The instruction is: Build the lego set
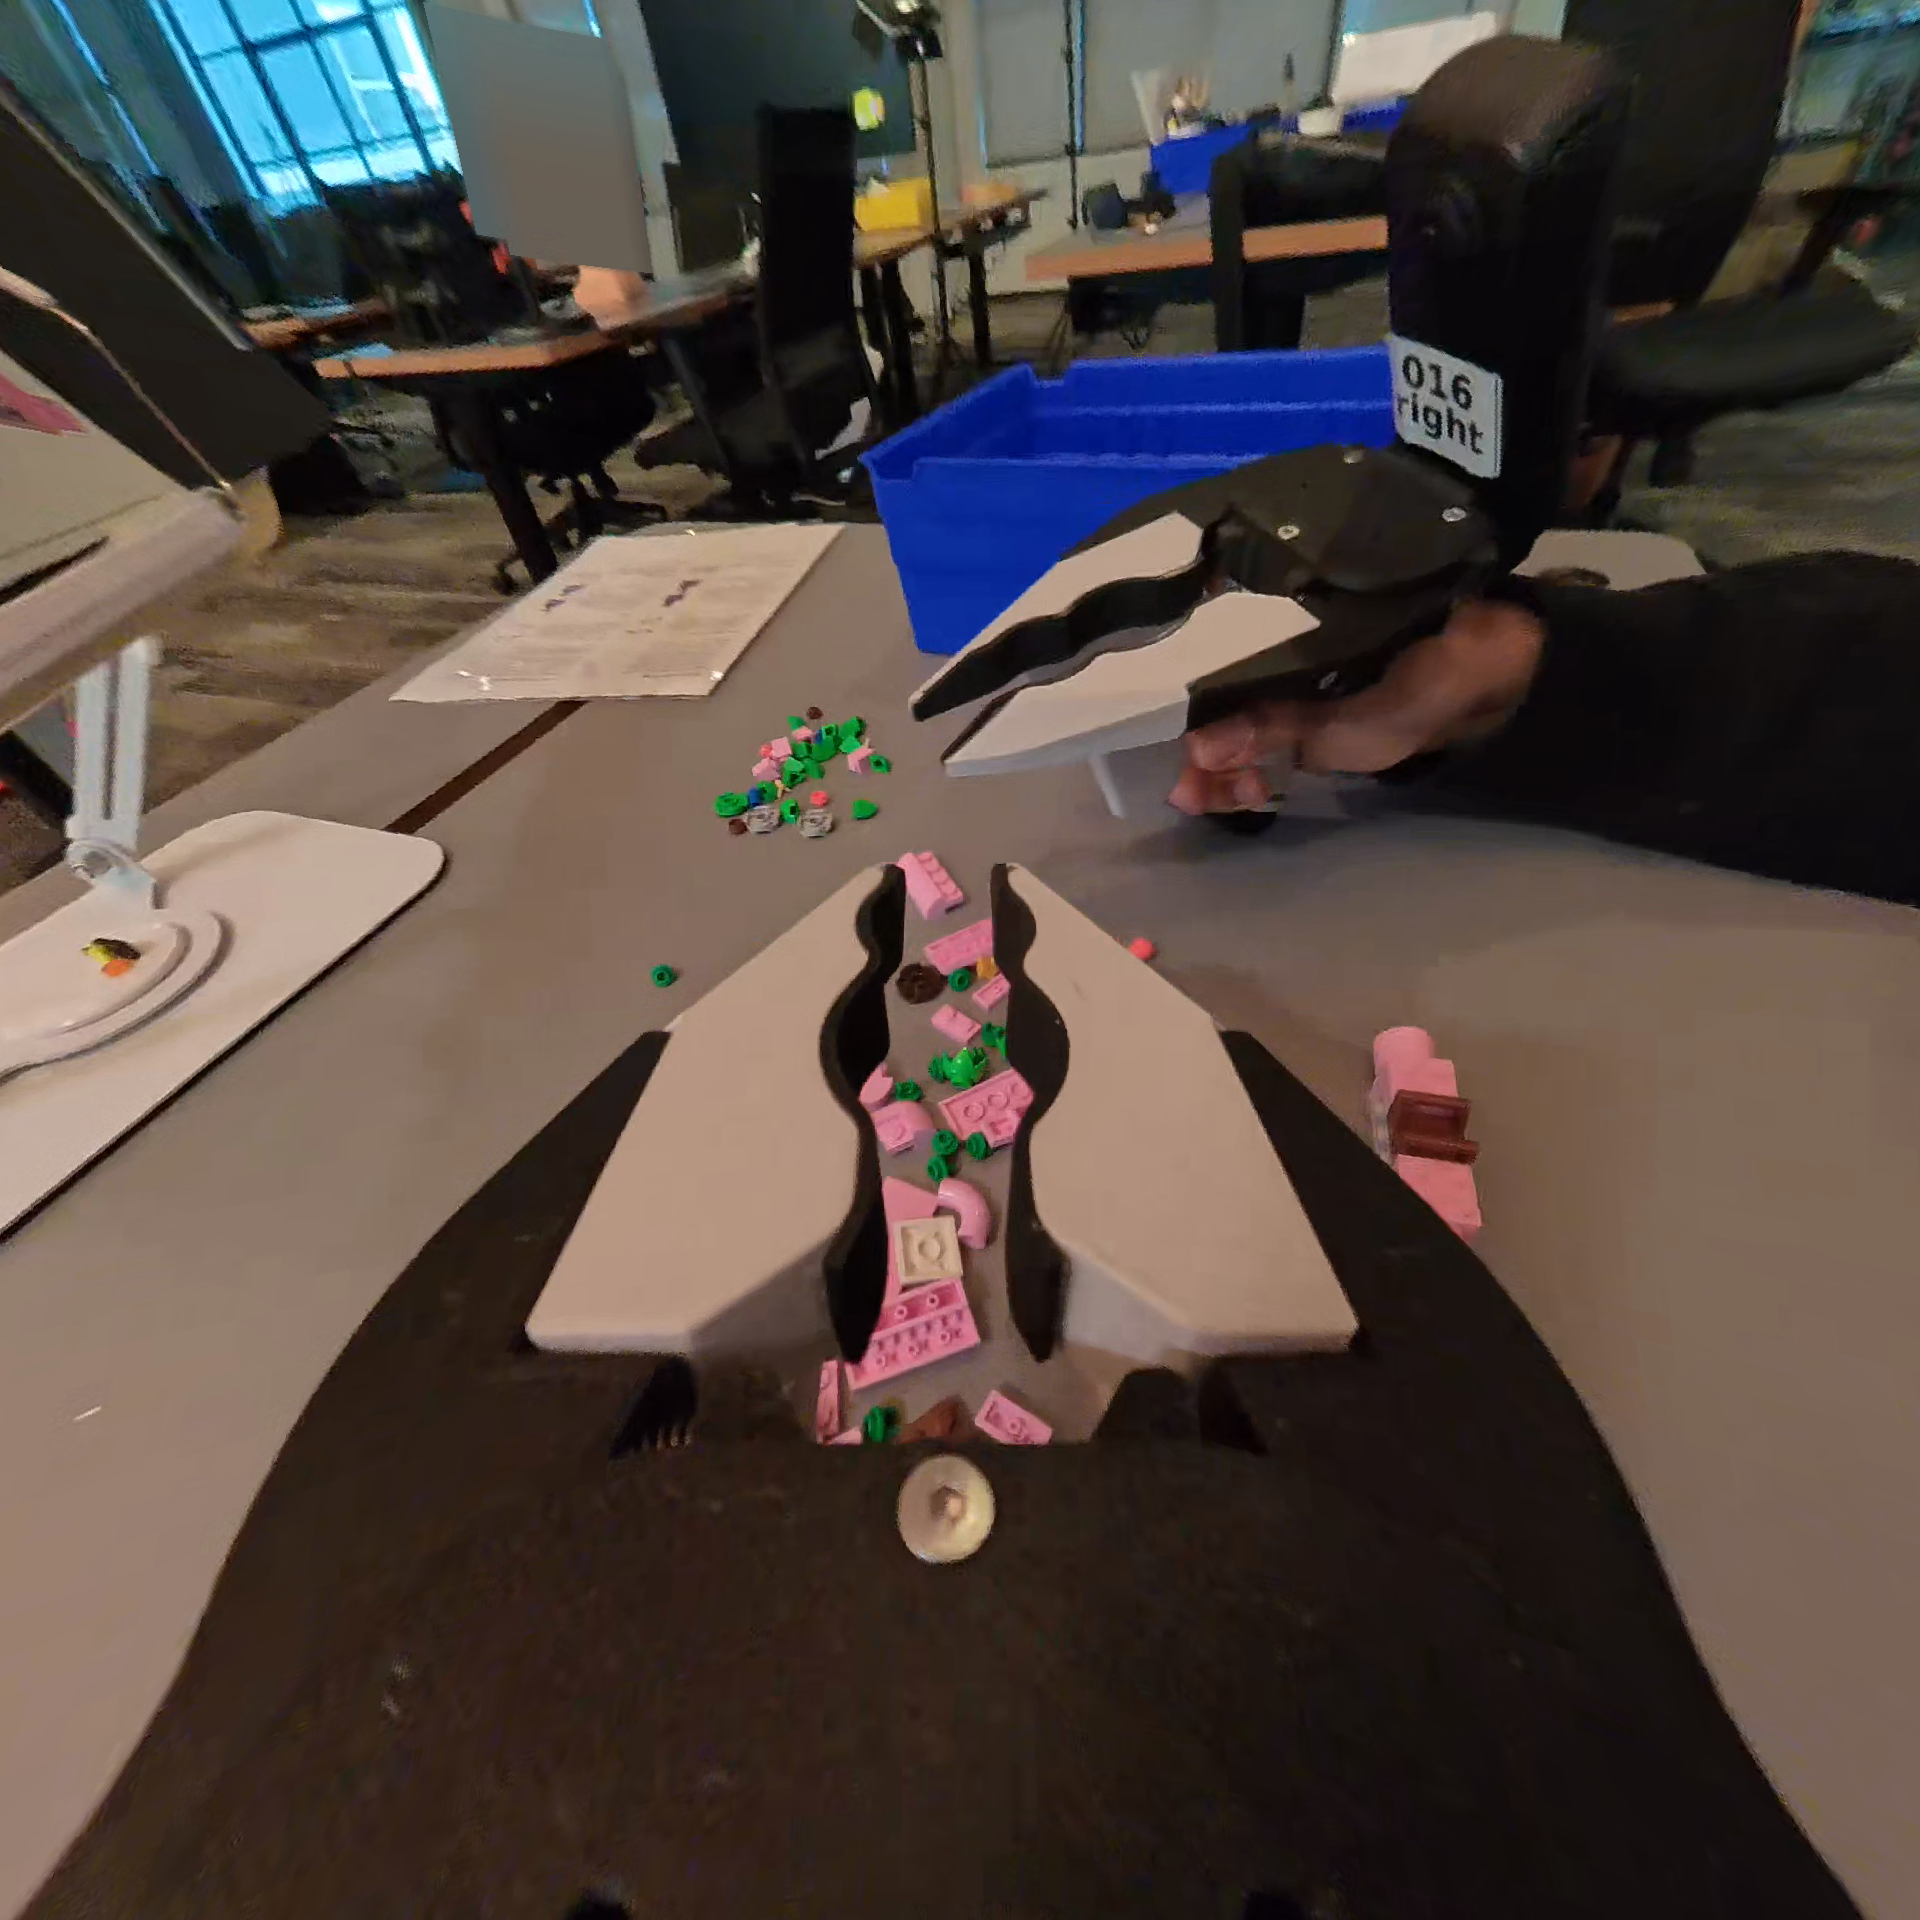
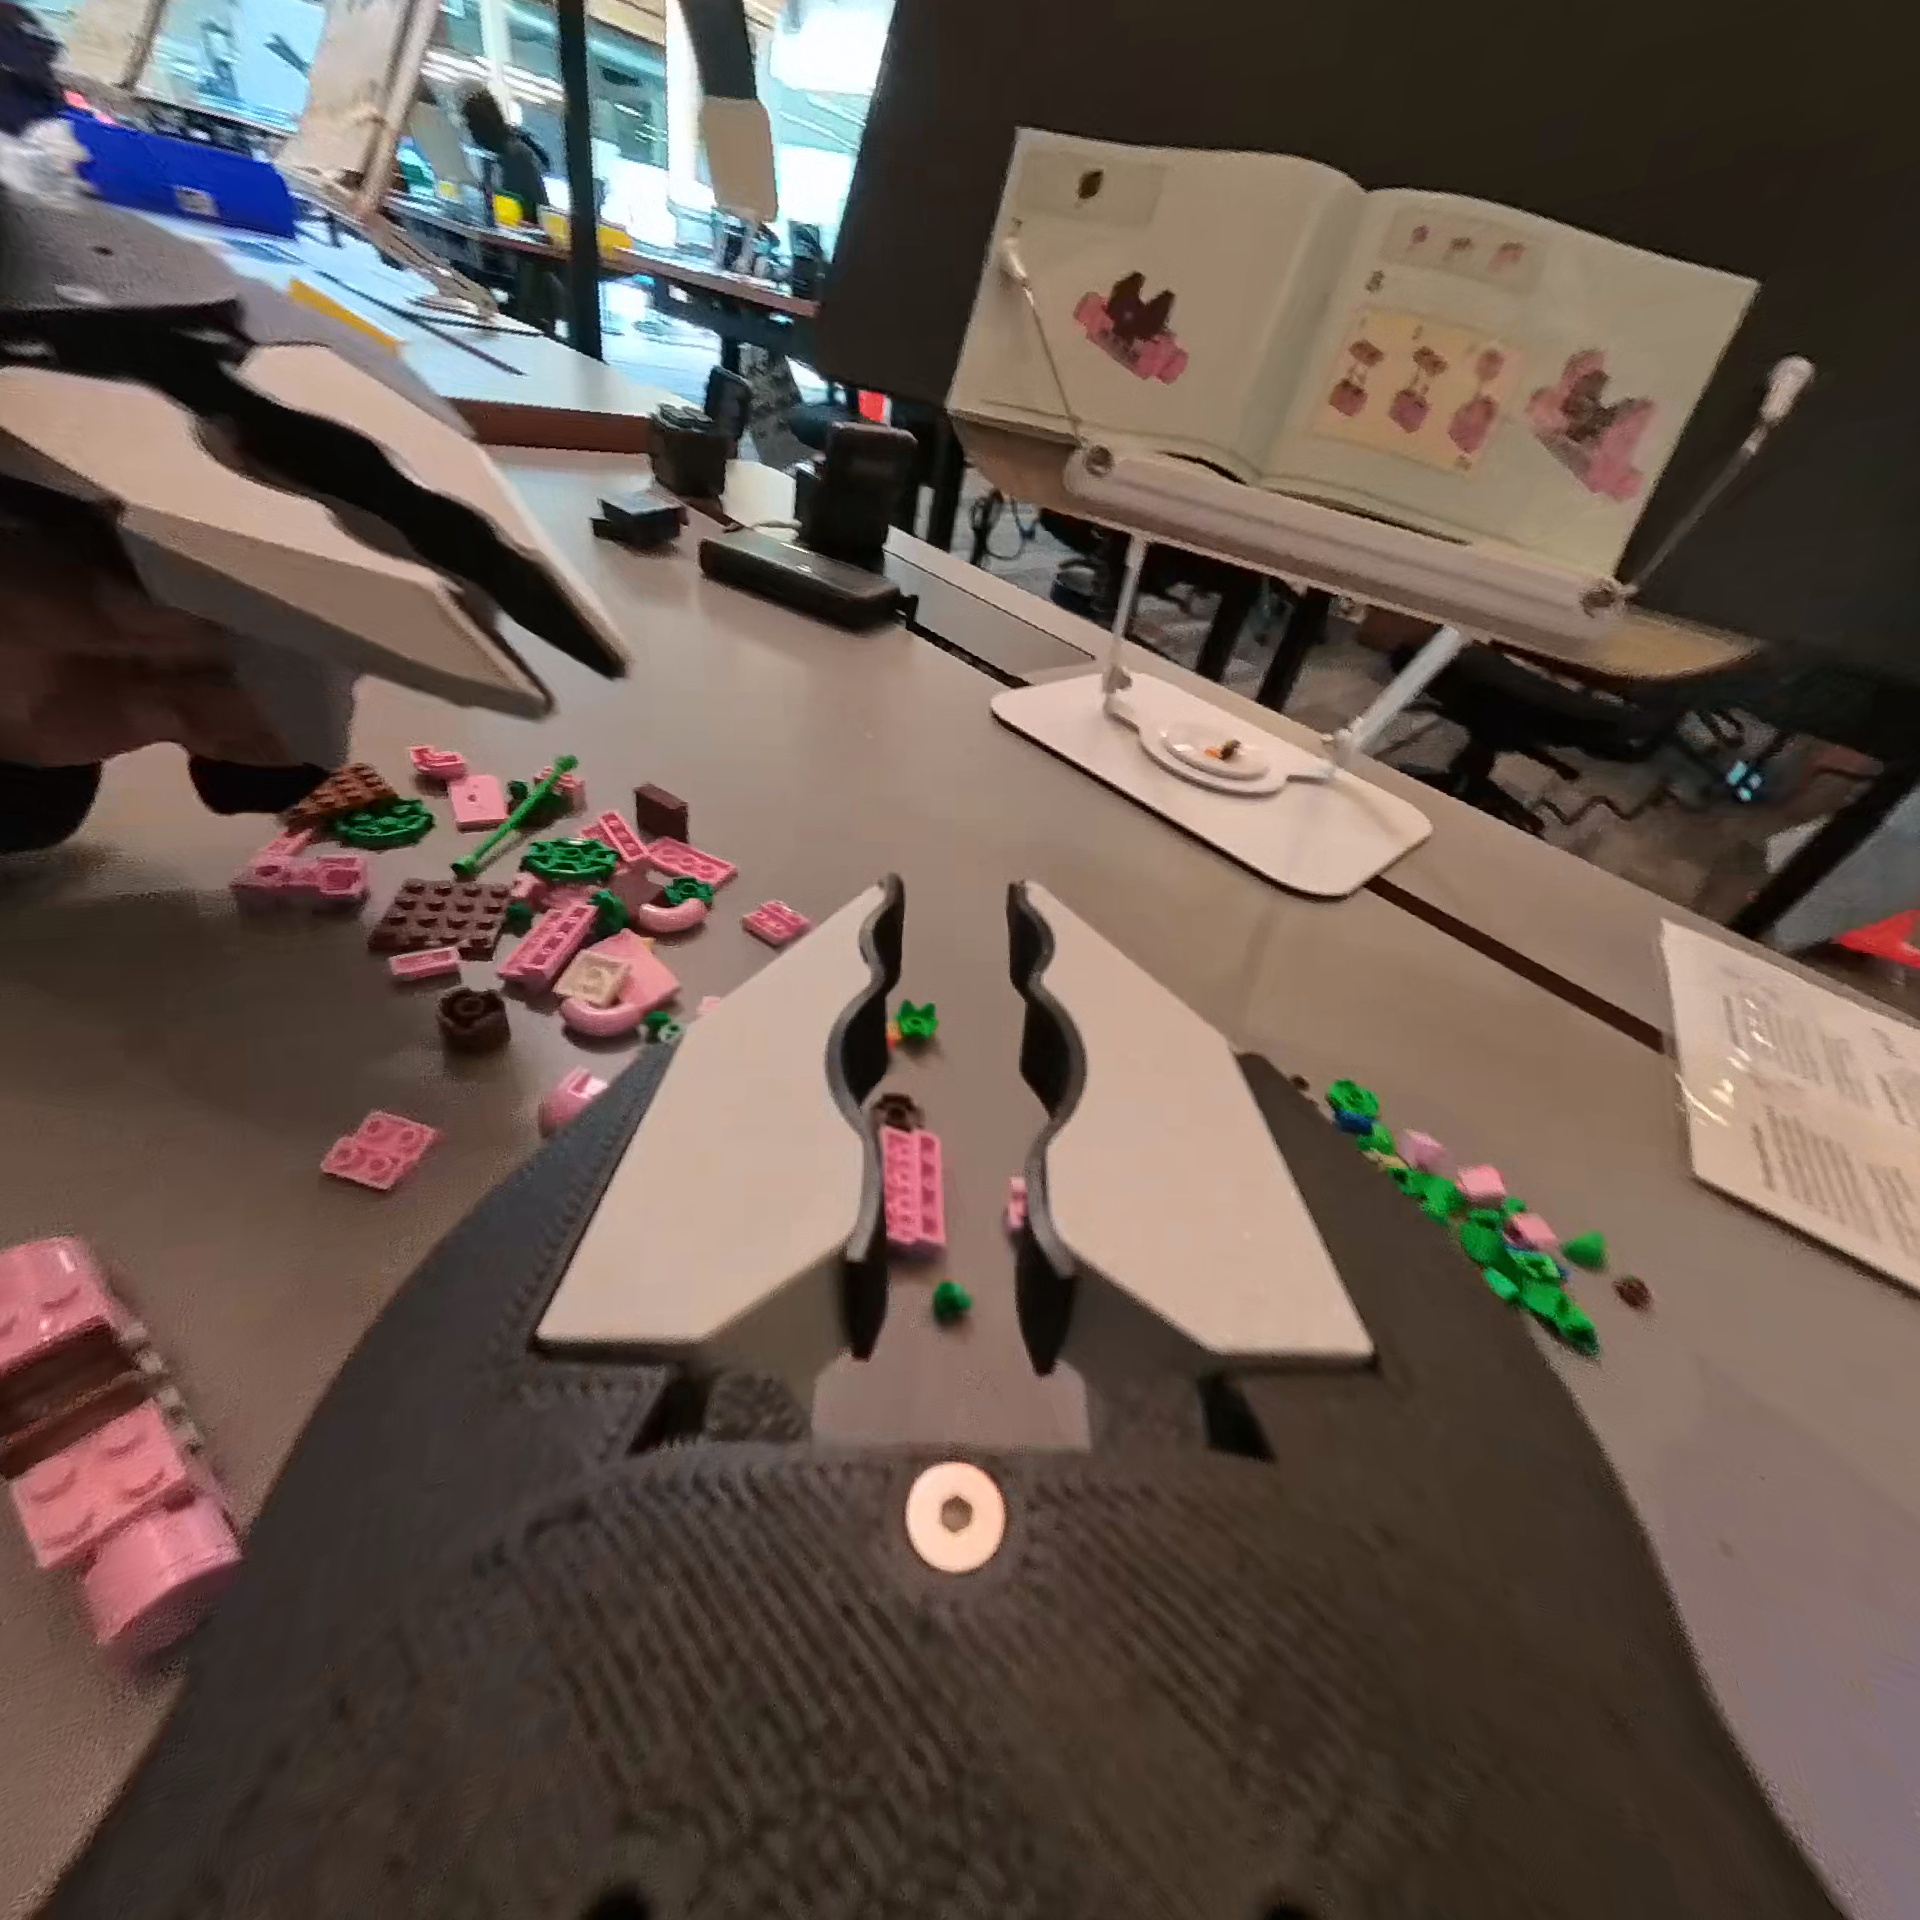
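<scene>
My left gripper [image 1: 943, 883] is open and empty, hovering over a scatter of pink, green and brown lego pieces [image 1: 935, 1122] on the grey table. The same scatter shows in the right wrist view [image 2: 540, 914]. My right gripper [image 2: 954, 899] is open and empty above a pink plate [image 2: 912, 1195] and small green studs. It also shows in the left wrist view [image 1: 940, 732], held by a hand. A partly built pink and brown assembly [image 1: 1425, 1127] lies to the right of the left gripper; it shows in the right wrist view [image 2: 94, 1423] at the lower left. The left gripper [image 2: 582, 675] hangs over the scatter there.
A second pile of small green and pink pieces [image 1: 805, 774] lies farther out, also in the right wrist view [image 2: 1496, 1236]. A blue bin [image 1: 1122, 468] stands behind. An open instruction book [image 2: 1351, 343] rests on a white stand [image 2: 1226, 779]. A printed sheet [image 1: 634, 613] lies on the table [image 1: 364, 1195]. The grippers' ends are close to 8 cm from one another. From the right gripper's tips to the pink plate [image 2: 912, 1195] is close to 9 cm. It turns up in the left wrist view [image 1: 972, 934] as well.
</scene>
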